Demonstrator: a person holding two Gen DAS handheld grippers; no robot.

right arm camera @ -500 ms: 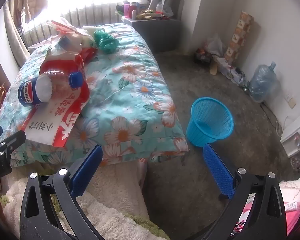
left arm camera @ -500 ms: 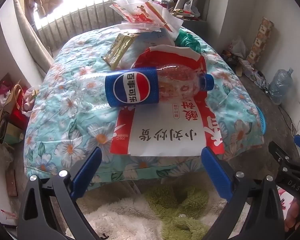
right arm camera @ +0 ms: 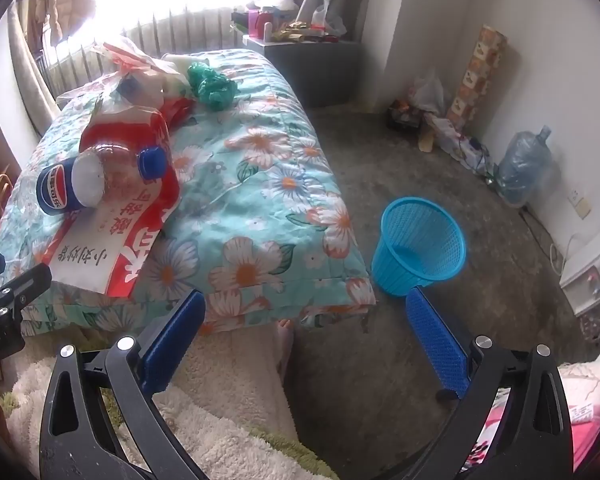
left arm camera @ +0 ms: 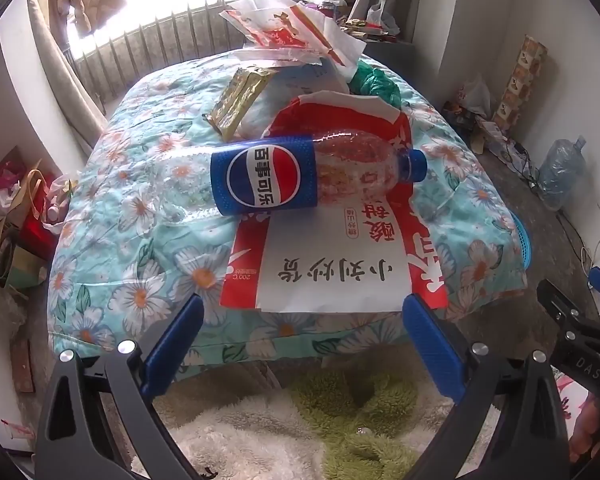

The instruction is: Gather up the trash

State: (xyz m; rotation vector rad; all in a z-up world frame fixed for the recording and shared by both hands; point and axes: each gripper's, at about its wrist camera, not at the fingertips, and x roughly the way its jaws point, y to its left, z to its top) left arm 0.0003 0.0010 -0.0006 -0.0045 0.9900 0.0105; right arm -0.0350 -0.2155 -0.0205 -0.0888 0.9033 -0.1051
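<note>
An empty Pepsi bottle (left arm camera: pixel 300 176) lies on its side on a red-and-white paper bag (left arm camera: pixel 340 256) on the floral quilt (left arm camera: pixel 132 216). A gold wrapper (left arm camera: pixel 240 100), a crumpled red-and-white wrapper (left arm camera: pixel 288 32) and a green plastic bag (left arm camera: pixel 376 84) lie farther back. My left gripper (left arm camera: pixel 302 312) is open and empty, just short of the bag's near edge. My right gripper (right arm camera: pixel 304 308) is open and empty, over the quilt's corner. The bottle (right arm camera: pixel 96 176), the paper bag (right arm camera: pixel 120 240) and the green bag (right arm camera: pixel 212 84) show at its left. A blue mesh bin (right arm camera: pixel 420 252) stands on the floor.
A fluffy white and green rug (left arm camera: pixel 300 432) lies below the grippers. A large water jug (right arm camera: pixel 524 168), clutter and cables (right arm camera: pixel 440 120) line the right wall. A grey cabinet (right arm camera: pixel 312 64) stands beyond the bed. Bags (left arm camera: pixel 16 208) pile up left of the bed.
</note>
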